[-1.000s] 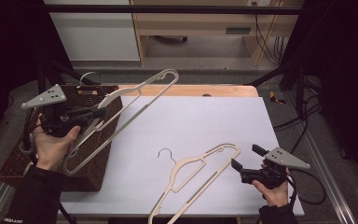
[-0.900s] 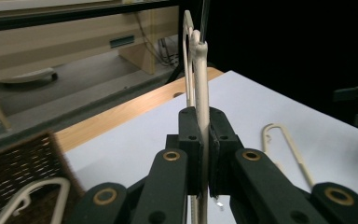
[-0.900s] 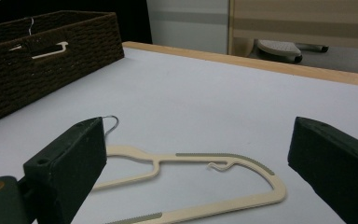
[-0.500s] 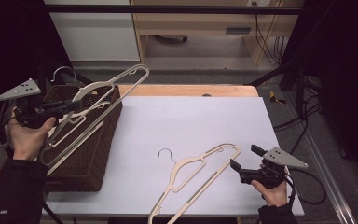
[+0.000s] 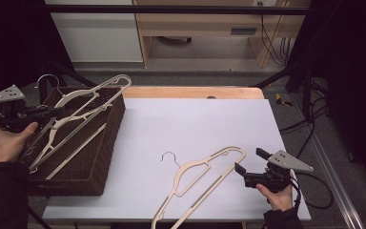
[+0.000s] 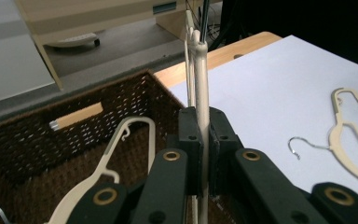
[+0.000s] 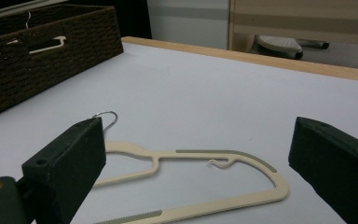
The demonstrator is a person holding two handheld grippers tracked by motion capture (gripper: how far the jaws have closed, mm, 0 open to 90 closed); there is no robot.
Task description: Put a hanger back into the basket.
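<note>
- Under the left gripper sits the big brown wicker basket, and it already carries at least one cream hanger, a metal hook showing at the corner nearest the gripper.
- Between that gripper's jaws the held hanger is clamped tight, pads squeezing its thin bar, the frame stretching away from the jaws over the basket's far rim.
- To drop it well, I'd judge: lower it flat, line its long side with the basket's length, and let go only once the far end clears the rim.
- Just ahead of the right gripper, its jaws spread wide and empty, the second hanger lies flat on the white table, waiting its turn.
</note>
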